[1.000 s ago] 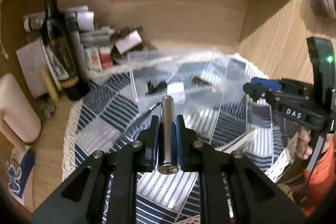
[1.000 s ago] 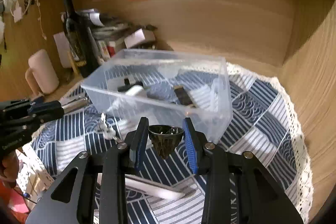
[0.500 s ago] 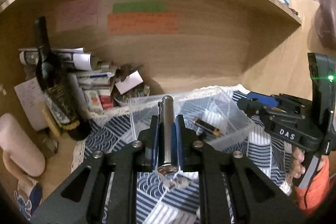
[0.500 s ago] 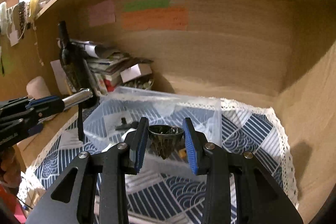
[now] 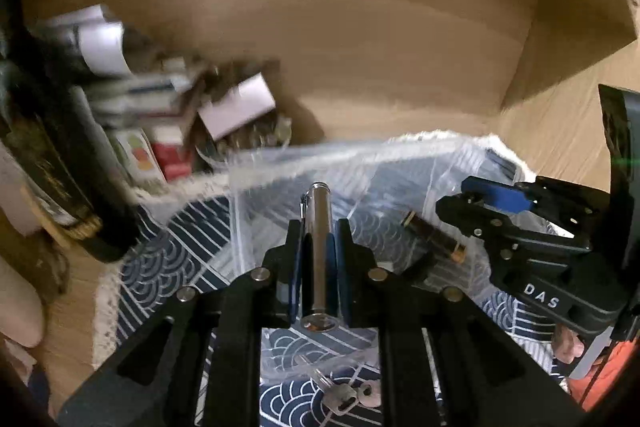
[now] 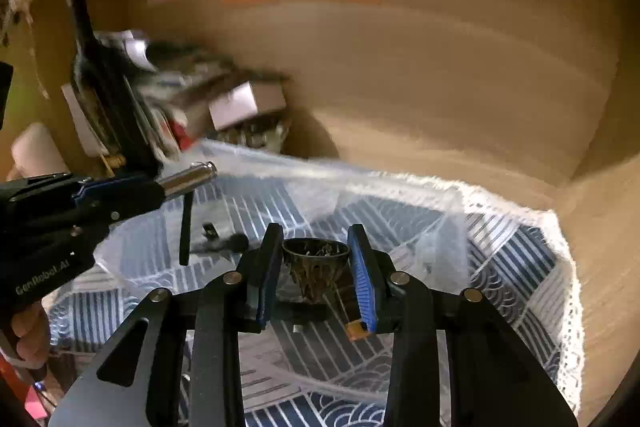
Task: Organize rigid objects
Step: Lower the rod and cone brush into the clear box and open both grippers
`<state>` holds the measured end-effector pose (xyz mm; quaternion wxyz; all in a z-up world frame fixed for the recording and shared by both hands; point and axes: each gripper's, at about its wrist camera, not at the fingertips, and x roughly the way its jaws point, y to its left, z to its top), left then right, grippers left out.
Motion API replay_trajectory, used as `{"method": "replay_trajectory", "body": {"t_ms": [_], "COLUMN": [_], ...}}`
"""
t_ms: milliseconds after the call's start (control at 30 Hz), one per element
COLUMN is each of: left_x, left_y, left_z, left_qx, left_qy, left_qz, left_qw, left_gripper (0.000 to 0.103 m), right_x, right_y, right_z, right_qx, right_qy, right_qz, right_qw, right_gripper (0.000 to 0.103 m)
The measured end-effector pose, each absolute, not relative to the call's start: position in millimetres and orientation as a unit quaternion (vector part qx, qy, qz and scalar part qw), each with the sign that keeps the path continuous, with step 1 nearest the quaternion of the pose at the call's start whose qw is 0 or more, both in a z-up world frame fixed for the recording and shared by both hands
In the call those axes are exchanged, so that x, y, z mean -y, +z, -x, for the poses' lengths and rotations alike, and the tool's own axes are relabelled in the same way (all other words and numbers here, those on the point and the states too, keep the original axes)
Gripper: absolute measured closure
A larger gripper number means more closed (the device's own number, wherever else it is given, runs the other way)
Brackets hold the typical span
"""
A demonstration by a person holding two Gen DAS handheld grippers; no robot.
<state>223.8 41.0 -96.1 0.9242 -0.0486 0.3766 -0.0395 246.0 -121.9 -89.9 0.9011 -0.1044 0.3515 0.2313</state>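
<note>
My left gripper [image 5: 319, 231] is shut on a silver metal pen [image 5: 319, 227] with a clip, held over the near left side of a clear plastic box [image 5: 360, 163]. It also shows in the right wrist view [image 6: 120, 191], where the pen [image 6: 188, 177] sticks out over the box [image 6: 360, 195]. My right gripper [image 6: 316, 259] is shut on a small dark cone-shaped cup [image 6: 314, 267], held above the box. In the left wrist view the right gripper [image 5: 480, 203] hovers over the box's right side. A dark cylinder with gold ends [image 5: 434, 235] lies inside the box.
The box stands on a blue and white patterned cloth [image 6: 520, 259] in a wooden alcove. A dark bottle [image 6: 100, 87], papers and small boxes [image 5: 236, 107] crowd the back left. Keys [image 5: 344, 393] lie on the cloth below my left gripper.
Both grippers have moved forward and down towards the box, each still holding its object. The views are blurred with motion.
</note>
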Motion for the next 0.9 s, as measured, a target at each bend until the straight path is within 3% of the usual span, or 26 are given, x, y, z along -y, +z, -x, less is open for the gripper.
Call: {"method": "replay_trajectory", "body": {"t_ms": [400,533,633,700,767,900], "left_x": [-37.1,-33.8,-30.7,-30.3,-30.6,-32.3], "left_y": [-118.2,-110.3,-102.0,-94.3,-87.3,-76.7], "left_z": [-234.0,-225.1,-214.7,-203.8,-191.5,-161.1], "left_qx": [-0.408,-0.400,-0.393,-0.384,-0.372,-0.351], "left_qy": [-0.046,-0.047,-0.048,-0.047,-0.044,-0.037], "left_qz": [0.042,0.033,0.024,0.021,0.018,0.013], "left_qw": [0.911,0.915,0.918,0.922,0.927,0.936], "left_gripper": [0.088,0.088,0.087,0.080,0.065,0.047], "right_x": [107.5,108.0,112.3,116.1,123.8,138.4], "right_y": [-124.7,-117.7,-105.4,-96.8,-87.1,-77.3], "right_z": [-265.0,-259.9,-246.7,-235.8,-220.4,-197.2], "right_qx": [-0.403,-0.396,-0.376,-0.362,-0.347,-0.330], "right_qy": [0.230,0.229,0.229,0.231,0.235,0.236], "right_qz": [0.125,0.119,0.122,0.122,0.119,0.109], "right_qw": [0.877,0.881,0.890,0.895,0.900,0.907], "right_gripper": [0.072,0.055,0.054,0.052,0.047,0.043]}}
